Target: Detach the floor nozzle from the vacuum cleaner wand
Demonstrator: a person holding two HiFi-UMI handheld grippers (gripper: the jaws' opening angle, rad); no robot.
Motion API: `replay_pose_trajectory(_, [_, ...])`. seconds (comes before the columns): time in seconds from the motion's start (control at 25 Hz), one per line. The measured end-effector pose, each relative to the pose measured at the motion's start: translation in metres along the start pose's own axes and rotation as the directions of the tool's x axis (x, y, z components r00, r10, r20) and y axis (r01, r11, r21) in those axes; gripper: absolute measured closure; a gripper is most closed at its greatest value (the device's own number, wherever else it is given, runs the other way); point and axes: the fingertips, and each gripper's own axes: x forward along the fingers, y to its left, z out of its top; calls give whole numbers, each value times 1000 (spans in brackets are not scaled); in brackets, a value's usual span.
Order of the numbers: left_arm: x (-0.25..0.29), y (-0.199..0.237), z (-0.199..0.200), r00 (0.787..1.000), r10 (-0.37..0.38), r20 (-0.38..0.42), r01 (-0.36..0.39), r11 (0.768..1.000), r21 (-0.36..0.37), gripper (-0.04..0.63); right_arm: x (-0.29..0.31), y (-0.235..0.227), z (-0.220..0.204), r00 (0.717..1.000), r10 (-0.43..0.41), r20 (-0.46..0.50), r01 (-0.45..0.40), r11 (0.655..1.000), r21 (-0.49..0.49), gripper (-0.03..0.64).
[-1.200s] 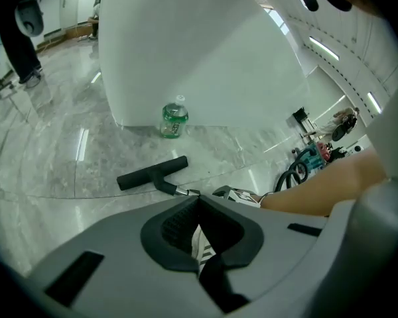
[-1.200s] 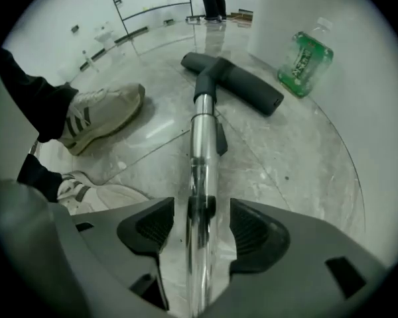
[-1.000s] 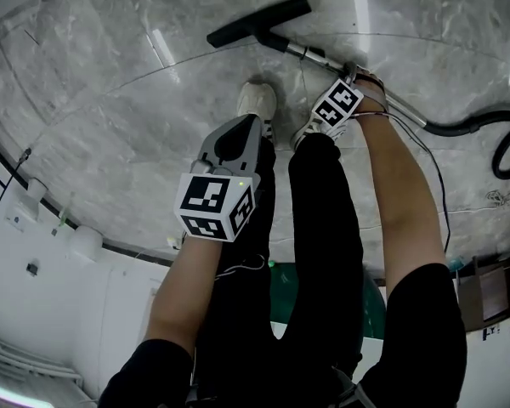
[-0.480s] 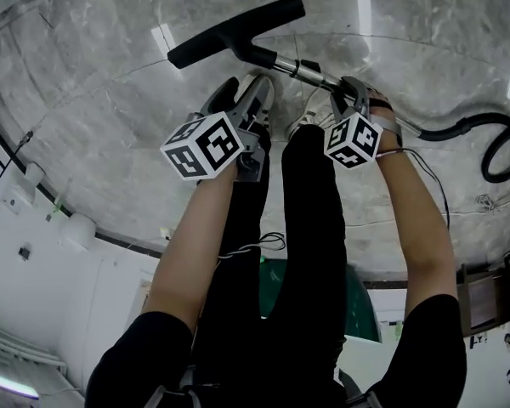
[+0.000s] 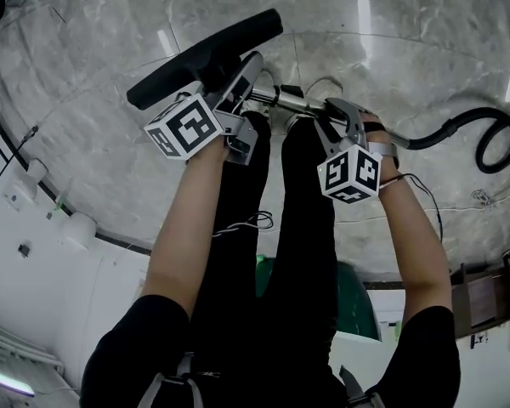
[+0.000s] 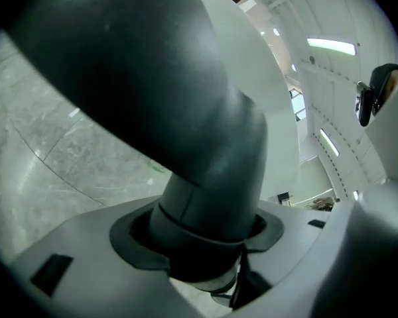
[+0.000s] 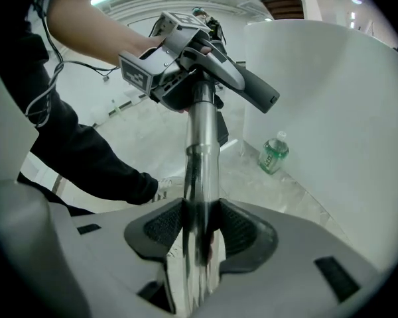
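The black floor nozzle [image 5: 204, 56] sits on the end of the chrome wand [image 5: 282, 100], lifted off the marble floor. My left gripper [image 5: 242, 79] is at the nozzle's neck. In the left gripper view the thick black neck [image 6: 209, 204] stands between the wide jaws of the left gripper [image 6: 202, 244], and I see no pad pressing on it. My right gripper [image 5: 333, 113] is shut on the wand further back. In the right gripper view the right gripper [image 7: 200, 234] has both ribbed pads clamped on the chrome tube [image 7: 202, 151], which runs up to the nozzle [image 7: 252, 93].
The black hose [image 5: 472, 130] curls away on the floor at the right. A green bottle [image 7: 274, 154] stands by a white curved wall. The person's legs and a white shoe [image 7: 164, 189] are right below the wand.
The right gripper has raised the wand, and the nozzle has come up off the floor. The left gripper has rolled and moved from above the leg up to the nozzle's neck, its jaws now apart.
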Motion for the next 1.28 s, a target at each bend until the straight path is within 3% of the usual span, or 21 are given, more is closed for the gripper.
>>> replay_pose_trajectory(0.08, [-5,-10,3,999,-45,20,46,999,-30,347,-7,7,1,1000,9,3,-9,1000,18,433])
replay_pose_trajectory(0.12, [-8,-13,2,997,-69,27,71,996,-56,421,-8,10,0,1000,12,1,-12,1000,25,433])
replay_pose_trajectory(0.2, [-14,-18,-4,994,-103,27,105,992,-65,476,-8,15,-4,1000,23,-8,-23,999,32,433])
replay_pose_trajectory(0.52, [-35,-26,-9,989,-144,21,141,985,96,477,16,35,5,980,198,-13,-198,980,-6,433])
replay_pose_trajectory(0.76, [-34,-36,-17,982,-188,4,187,980,69,476,47,62,13,947,320,-25,-320,938,-134,433])
replay_pose_trajectory(1.04, [-37,-29,-9,986,-167,19,165,982,91,477,57,62,34,920,386,63,-388,921,22,434])
replay_pose_trajectory(1.12, [-36,-32,-10,985,-173,2,172,979,106,477,55,58,33,936,346,58,-349,937,36,482])
replay_pose_trajectory(1.28, [-35,-36,0,986,-164,15,162,982,96,480,52,35,40,992,117,51,-119,992,39,563])
